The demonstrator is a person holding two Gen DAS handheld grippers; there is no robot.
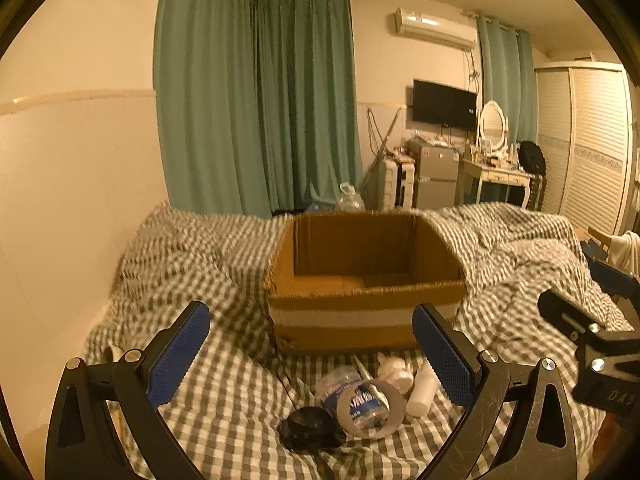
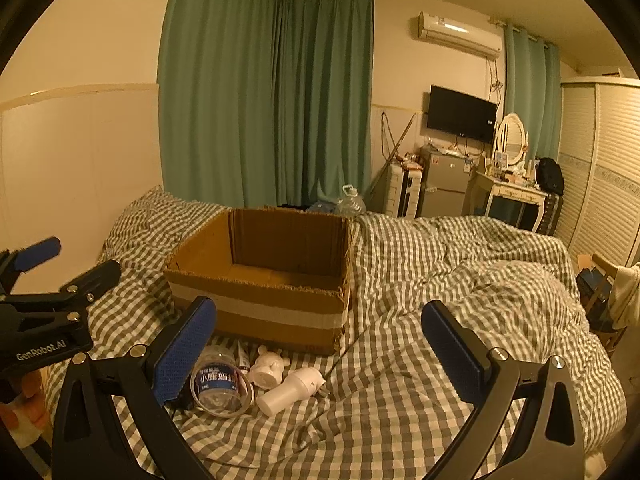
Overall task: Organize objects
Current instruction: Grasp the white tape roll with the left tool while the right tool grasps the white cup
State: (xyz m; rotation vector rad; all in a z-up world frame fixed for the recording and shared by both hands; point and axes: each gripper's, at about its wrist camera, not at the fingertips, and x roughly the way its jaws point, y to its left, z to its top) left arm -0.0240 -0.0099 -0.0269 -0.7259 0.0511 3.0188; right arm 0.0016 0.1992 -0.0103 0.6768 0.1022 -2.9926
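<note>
On the bed's rumpled gingham quilt (image 1: 200,408): open corrugated cardboard box (image 1: 366,276), taped front; just before it, crumpled clear plastic bottle (image 1: 350,394), tape ring (image 1: 370,408), white cylindrical bottle (image 1: 422,394), black wad (image 1: 312,428). Left gripper (image 1: 312,354) and right gripper (image 2: 320,354): ribbed blue fingers wide apart, holding nothing.

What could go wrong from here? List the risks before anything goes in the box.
The clear plastic water bottle lies through the grey tape ring, so lifting one may drag the other. The rumpled checked bedspread is soft, so the items bunched before the open brown cardboard box may roll.
</note>
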